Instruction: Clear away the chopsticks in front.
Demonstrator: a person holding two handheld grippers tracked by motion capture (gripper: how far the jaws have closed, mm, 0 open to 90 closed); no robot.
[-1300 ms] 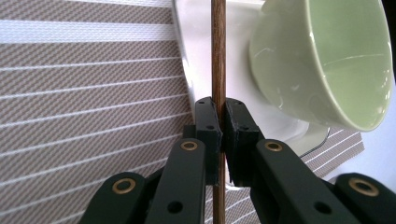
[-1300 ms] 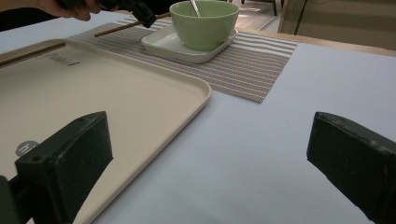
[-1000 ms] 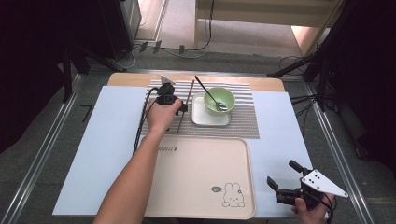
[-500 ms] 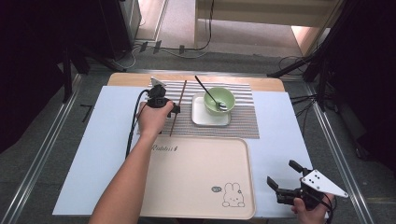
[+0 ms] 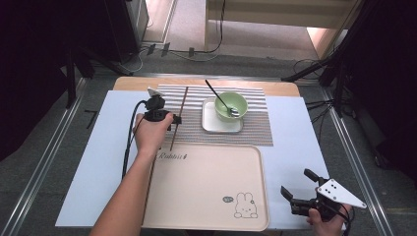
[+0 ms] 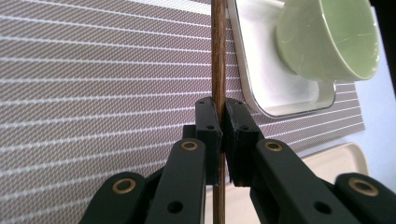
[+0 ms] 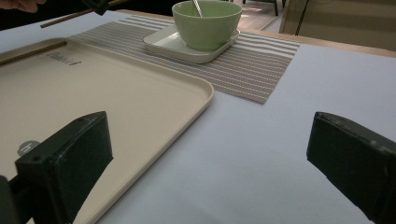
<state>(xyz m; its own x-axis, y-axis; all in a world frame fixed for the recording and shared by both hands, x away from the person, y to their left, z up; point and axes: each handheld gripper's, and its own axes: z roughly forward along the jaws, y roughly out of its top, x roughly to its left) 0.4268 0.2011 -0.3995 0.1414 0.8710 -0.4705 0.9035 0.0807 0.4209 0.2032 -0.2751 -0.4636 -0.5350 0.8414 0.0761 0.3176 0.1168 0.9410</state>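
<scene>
My left gripper point(image 5: 173, 119) is shut on a thin brown chopstick point(image 5: 181, 112) that hangs over the striped placemat point(image 5: 255, 129), its near end reaching the beige tray point(image 5: 206, 196). In the left gripper view the jaws point(image 6: 222, 122) pinch the chopstick point(image 6: 218, 56) at its middle. To its right a green bowl point(image 5: 232, 104) with a spoon point(image 5: 216, 93) in it stands on a white square plate point(image 5: 214, 123). My right gripper point(image 5: 301, 192) is open and holds nothing, low over the table to the right of the tray's near corner.
From the right gripper point(image 7: 210, 158) I look over the tray point(image 7: 102, 88) to the bowl point(image 7: 208, 21) and plate point(image 7: 163, 44). A thin brown line point(image 7: 32, 52) on the tray's far rim may be a second stick. Bare blue-white table point(image 5: 295, 142) lies on the right.
My left gripper has carried the chopstick leftward and nearer, from beside the bowl to the placemat's left part. The right gripper has stayed put.
</scene>
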